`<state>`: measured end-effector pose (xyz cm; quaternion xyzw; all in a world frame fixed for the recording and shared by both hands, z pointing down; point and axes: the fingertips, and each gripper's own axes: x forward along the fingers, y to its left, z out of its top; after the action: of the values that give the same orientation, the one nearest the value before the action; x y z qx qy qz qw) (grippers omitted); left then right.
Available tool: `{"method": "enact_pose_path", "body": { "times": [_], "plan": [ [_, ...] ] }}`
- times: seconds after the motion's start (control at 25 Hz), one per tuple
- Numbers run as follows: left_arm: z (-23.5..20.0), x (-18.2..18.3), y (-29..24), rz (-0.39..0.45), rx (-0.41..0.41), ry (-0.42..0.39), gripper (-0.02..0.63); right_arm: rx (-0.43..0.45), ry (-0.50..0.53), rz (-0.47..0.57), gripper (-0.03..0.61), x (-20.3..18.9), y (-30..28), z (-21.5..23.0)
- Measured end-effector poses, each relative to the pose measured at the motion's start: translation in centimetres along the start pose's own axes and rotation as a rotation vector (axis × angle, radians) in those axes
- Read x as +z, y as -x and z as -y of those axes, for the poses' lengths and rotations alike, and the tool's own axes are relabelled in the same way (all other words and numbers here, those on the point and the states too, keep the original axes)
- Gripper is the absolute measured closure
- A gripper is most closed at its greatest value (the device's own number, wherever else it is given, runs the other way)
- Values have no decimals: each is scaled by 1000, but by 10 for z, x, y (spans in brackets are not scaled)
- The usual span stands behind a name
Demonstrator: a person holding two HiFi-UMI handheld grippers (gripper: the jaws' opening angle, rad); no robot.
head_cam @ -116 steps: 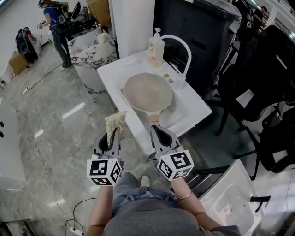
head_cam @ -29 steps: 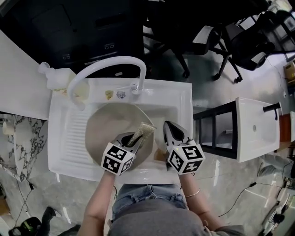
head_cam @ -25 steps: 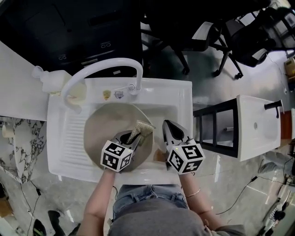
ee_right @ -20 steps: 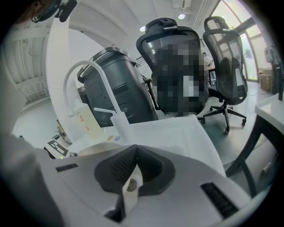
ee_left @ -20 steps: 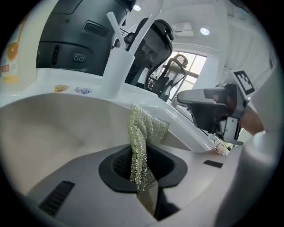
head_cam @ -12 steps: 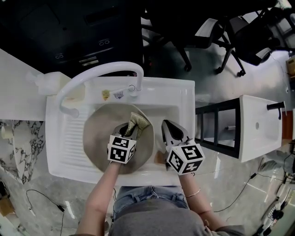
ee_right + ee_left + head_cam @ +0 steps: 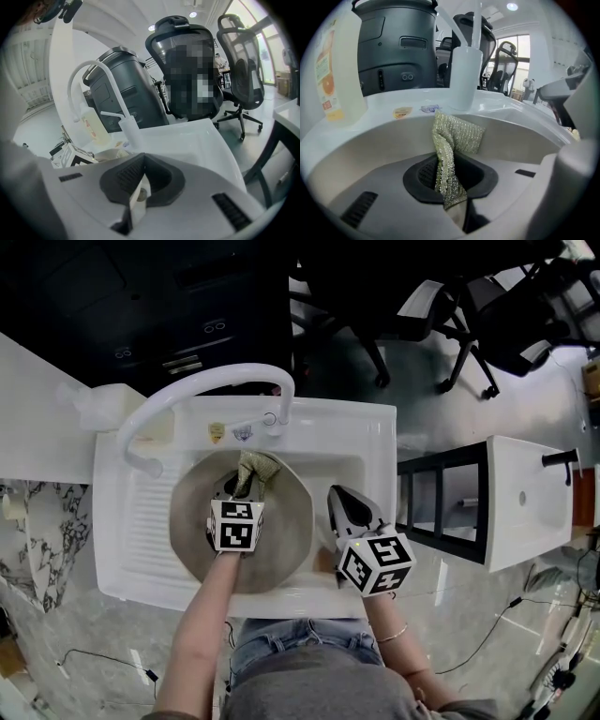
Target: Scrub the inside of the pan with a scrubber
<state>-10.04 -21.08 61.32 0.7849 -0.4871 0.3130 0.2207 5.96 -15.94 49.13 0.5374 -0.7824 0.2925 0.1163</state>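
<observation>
Scrubber (image 7: 452, 140) tail vanishes between my left gripper (image 7: 451, 185) jaws. Pale strip (image 7: 137, 201) pinched in right gripper (image 7: 140, 185) jaws, too small, I can't name it. Soap bottle (image 7: 340, 70) left of left jaws, cut by frame edge. Pan handle (image 7: 323, 561) mostly hidden under right jaws.

Grey top (image 7: 309, 692), blue jeans (image 7: 289, 637), bracelet (image 7: 392, 634)

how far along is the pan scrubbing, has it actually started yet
Done: the pan sits in the sink, and the left gripper is shut on the scrubber, down inside the pan by its far wall. The right gripper appears shut on the pan handle, steadying it. In hand: scrubbing that far side. Left: the rest of the inside; no suds or wiped patches show, so I can't judge how much.
</observation>
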Motion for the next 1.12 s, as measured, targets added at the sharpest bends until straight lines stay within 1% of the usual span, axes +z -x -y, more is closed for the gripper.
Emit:
{"method": "enact_pose_path", "body": {
  "times": [0.12,0.24,0.32,0.44,0.52,0.68,0.88,1.0,1.12],
  "plan": [
    [-17,1,3,-4,90,3,546,6,3,0,568,0,0,-2],
    [-38,-2,11,-21,191,45,546,15,9,-5,568,0,0,-5],
    [-51,-6,17,-34,242,74,546,22,15,-9,568,-1,1,-7],
    [-65,-12,25,-52,284,133,546,35,23,-9,568,-1,2,-12],
    [-72,-14,31,-65,314,150,545,45,30,-4,568,0,4,-15],
    [-82,-17,46,-97,383,156,545,63,46,9,568,4,8,-20],
    [-96,-21,73,-131,500,134,545,81,59,13,568,5,14,-26],
    [-103,-24,92,-137,557,153,545,98,66,15,568,6,15,-32],
    [-104,-24,110,-121,593,171,545,115,78,18,568,6,18,-38]
  ]
}}
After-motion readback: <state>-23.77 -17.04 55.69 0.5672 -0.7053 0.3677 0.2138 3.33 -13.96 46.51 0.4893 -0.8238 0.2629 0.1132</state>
